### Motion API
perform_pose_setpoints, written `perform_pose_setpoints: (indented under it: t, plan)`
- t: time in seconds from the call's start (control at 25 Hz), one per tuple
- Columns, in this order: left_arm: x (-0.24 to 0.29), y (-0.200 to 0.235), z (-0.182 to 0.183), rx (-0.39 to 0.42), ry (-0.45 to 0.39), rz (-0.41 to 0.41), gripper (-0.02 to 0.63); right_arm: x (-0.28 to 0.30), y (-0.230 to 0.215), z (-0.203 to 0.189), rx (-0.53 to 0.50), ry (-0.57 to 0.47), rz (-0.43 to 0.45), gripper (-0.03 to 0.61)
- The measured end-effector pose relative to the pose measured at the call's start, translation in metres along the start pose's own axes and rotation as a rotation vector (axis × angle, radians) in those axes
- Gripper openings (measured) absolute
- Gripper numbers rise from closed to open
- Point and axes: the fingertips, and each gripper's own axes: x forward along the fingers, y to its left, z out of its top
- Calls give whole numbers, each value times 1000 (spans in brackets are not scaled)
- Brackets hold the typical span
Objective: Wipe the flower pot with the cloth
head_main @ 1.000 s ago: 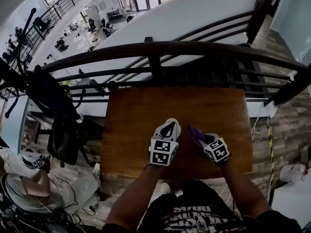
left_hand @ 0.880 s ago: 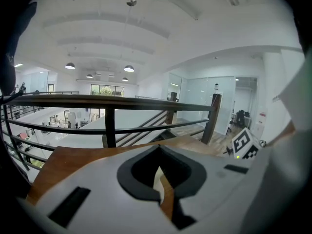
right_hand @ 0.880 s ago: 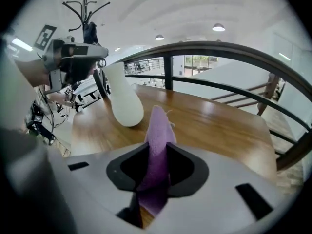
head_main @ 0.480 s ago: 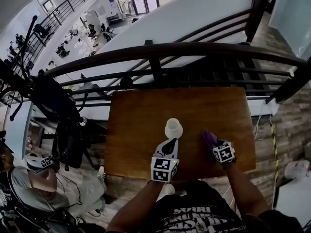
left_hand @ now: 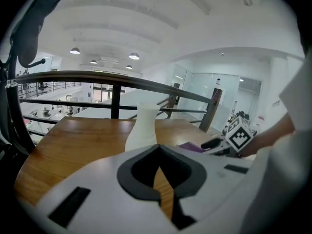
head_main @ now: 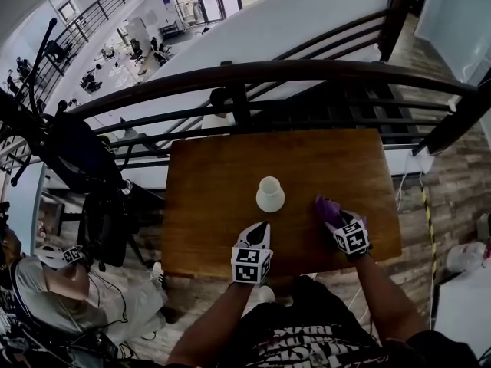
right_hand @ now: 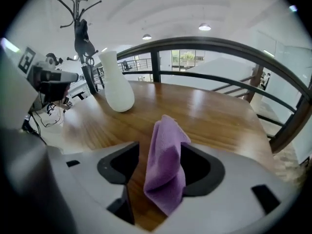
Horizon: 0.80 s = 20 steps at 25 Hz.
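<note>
A white flower pot [head_main: 270, 194] stands upright on the wooden table [head_main: 207, 167], free of both grippers. It also shows as the pot [left_hand: 142, 130] in the left gripper view and the pot [right_hand: 117, 89] in the right one. My left gripper [head_main: 259, 228] sits back near the table's front edge, short of the pot, its jaws shut with nothing between them. My right gripper [head_main: 331, 217] is to the pot's right, low over the table. A purple cloth [right_hand: 165, 165] stands crumpled between its jaws, which are opening; the left jaw is clear of it.
A dark curved railing [head_main: 307, 75] runs just behind the table's far edge, with an open drop beyond. A black coat stand [right_hand: 80, 28] and a dark chair [head_main: 84, 159] are off the table's left side. Bare wood lies around the pot.
My left gripper has drawn back from the pot toward the front edge, leaving it standing alone. The right gripper has carried the cloth to the right and down to the table.
</note>
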Motion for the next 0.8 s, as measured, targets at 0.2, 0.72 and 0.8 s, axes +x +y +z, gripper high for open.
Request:
perform_pose_setpoints:
  t: [0.2,0.72,0.8]
  plan:
    - [-11,-3,-11,-20,-17,-12,-2,-36,15,14,10,-103,-36,245]
    - [-60,-55,-13,-20,-142,-81,-2,-156,111,67,108,-533,-54,11]
    - [-71,-66,-15,-23,-162,-91,-2,-171,129,68,96,-571,-31,0]
